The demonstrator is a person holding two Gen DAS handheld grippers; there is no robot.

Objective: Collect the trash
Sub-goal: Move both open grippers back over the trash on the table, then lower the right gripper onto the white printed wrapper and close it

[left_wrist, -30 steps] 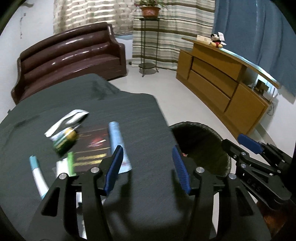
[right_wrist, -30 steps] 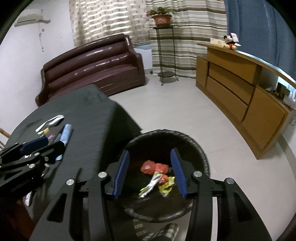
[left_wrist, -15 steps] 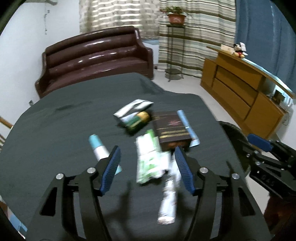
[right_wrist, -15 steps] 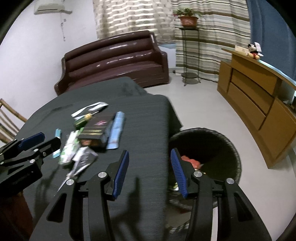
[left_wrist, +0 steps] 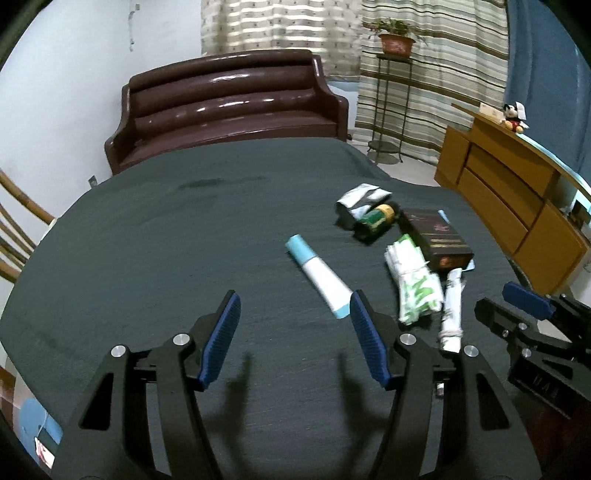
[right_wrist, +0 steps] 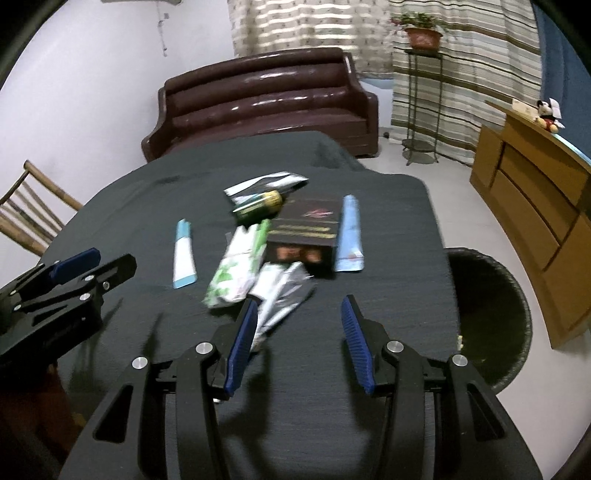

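Crumpled silver wrapper (right_wrist: 284,291); white-and-green packet (right_wrist: 236,269)

Brown sofa (left_wrist: 229,107) by white wall w/ striped curtains (right_wrist: 295,26) — wood sideboard (left_wrist: 509,192) rt.

Two grippers are in view, the left gripper (left_wrist: 293,334) and the right gripper (right_wrist: 299,334). On the one dark table (right_wrist: 388,266) lie two tubes, a white and blue tube (right_wrist: 183,254) and a light blue tube (right_wrist: 349,234), one dark box (right_wrist: 304,230), one green bottle (right_wrist: 258,206), three wrappers, a green-white one (right_wrist: 236,269), a silver one (right_wrist: 282,295) and a silver pouch (right_wrist: 266,182). One bin (right_wrist: 487,314) sits at the right of the frame
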